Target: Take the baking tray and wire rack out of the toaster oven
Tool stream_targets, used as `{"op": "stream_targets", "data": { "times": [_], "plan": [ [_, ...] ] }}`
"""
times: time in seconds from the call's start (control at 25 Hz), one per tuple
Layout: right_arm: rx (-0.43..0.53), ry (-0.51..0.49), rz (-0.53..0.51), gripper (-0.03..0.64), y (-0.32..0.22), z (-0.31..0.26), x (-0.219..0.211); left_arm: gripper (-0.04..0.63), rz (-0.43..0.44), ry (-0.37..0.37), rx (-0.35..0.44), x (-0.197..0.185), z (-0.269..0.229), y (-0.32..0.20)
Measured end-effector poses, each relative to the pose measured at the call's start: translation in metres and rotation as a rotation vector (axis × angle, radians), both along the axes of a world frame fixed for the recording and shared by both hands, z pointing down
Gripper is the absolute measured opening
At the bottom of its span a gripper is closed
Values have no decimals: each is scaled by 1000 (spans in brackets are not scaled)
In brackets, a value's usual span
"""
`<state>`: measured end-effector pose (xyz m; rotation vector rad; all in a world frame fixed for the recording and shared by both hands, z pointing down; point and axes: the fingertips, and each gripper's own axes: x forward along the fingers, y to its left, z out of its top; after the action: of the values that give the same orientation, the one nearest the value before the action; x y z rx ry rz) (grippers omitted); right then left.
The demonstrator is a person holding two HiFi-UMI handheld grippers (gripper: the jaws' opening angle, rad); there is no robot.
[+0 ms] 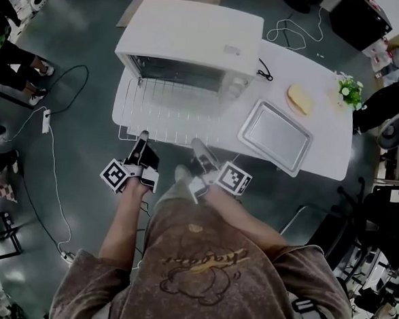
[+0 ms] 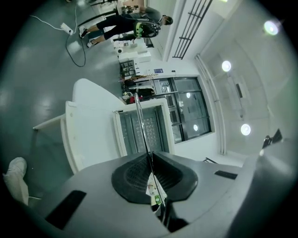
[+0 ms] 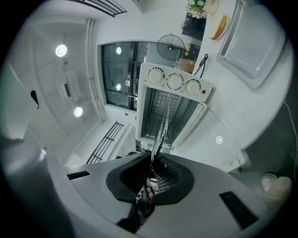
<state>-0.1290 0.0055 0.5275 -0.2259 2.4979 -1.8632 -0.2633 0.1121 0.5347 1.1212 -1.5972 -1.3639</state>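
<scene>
The white toaster oven point(image 1: 194, 42) stands on a white table with its glass door point(image 1: 125, 99) folded down. The wire rack point(image 1: 172, 112) is drawn out of the oven mouth over the door, toward the person. My left gripper point(image 1: 142, 138) is shut on the rack's near edge at the left. My right gripper point(image 1: 197, 147) is shut on the same edge further right. Each gripper view shows the rack edge-on as a thin wire point(image 2: 139, 121) point(image 3: 163, 123) running from the shut jaws to the oven. The baking tray point(image 1: 275, 135) point(image 3: 253, 49) lies empty on the table, right of the oven.
A piece of bread point(image 1: 300, 98) and a small flower pot point(image 1: 348, 89) sit at the table's point(image 1: 322, 157) far right. A black cable point(image 1: 263, 72) lies beside the oven. Cables and a power strip point(image 1: 45, 119) are on the floor at left, and people stand nearby.
</scene>
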Motion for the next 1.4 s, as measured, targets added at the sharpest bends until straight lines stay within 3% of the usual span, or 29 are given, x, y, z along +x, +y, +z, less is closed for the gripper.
{"op": "stream_targets", "data": {
  "times": [0.16,0.44,0.8,1.04,1.28,1.4],
  "plan": [
    [38,-43,-20,14,11,-11,22,6,0,10,14,27,-7,12],
    [27,-12,72,14,1,-16,88,6,82,2,27,82,-20,-8],
    [68,-38,258,14,-31,-21,188,6,278,-21,33,168,-21,-68],
    [33,13,412,14,-54,-14,252,6,417,0,43,221,-22,-115],
    [81,-19,517,14,-78,-23,281,6,531,-4,36,248,-21,-155],
    [37,11,594,14,-88,-14,297,6,599,-6,34,261,-21,-179]
  ]
}}
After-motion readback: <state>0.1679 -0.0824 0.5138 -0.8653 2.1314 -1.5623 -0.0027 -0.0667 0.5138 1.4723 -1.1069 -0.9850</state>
